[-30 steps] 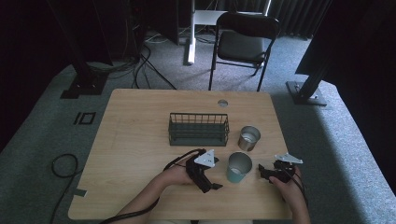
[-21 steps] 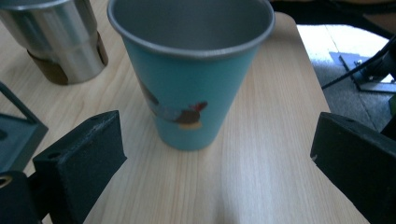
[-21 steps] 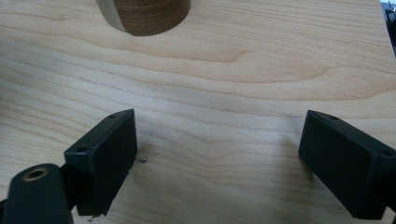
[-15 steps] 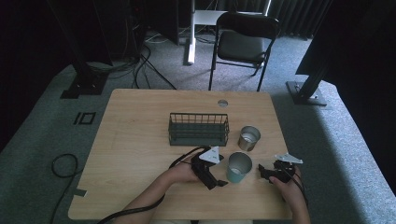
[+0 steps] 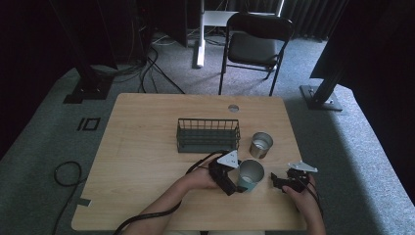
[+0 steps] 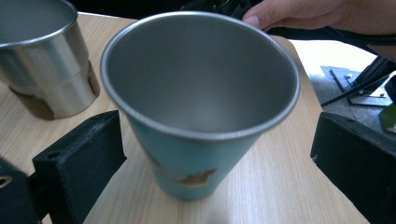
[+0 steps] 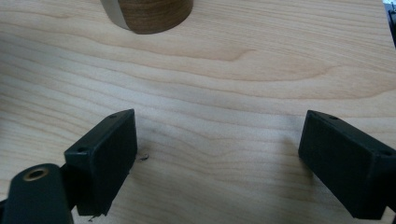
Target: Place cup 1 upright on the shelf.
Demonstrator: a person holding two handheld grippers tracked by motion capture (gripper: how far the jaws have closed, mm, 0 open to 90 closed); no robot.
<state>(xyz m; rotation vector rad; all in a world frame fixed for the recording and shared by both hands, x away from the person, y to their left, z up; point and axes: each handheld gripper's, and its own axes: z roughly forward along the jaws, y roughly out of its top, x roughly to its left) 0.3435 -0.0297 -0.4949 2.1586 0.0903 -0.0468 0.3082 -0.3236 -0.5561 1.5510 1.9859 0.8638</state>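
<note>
On the wooden table [image 5: 147,147], seen from the high view, a teal cup [image 5: 250,176] stands upright near the front edge, just in front of a second steel cup [image 5: 261,144] and of a dark wire basket [image 5: 208,135] that sits mid-table. Left gripper [image 5: 236,185] lies at the teal cup's left side, held in the person's left hand [image 5: 198,180], its jaws reaching toward the cup's base. Right gripper [image 5: 275,182] rests on the table to the right of the teal cup, apart from it, in the right hand [image 5: 306,200].

Left gripper view: the teal cup [image 6: 196,121], steel inside and teal outside, stands between the two black jaws, which are spread wide; a gap shows on each side, so neither jaw touches its wall. The steel cup [image 6: 44,65] stands behind it to the left, and the other hand [image 6: 299,14] appears beyond its rim.

Right gripper view: the right gripper [image 7: 219,158] has its jaws spread wide over bare table [image 7: 224,84], nothing between them. The base of a cup with a wood-grain band [image 7: 147,14] stands at the top edge, well ahead of the jaws.
</note>
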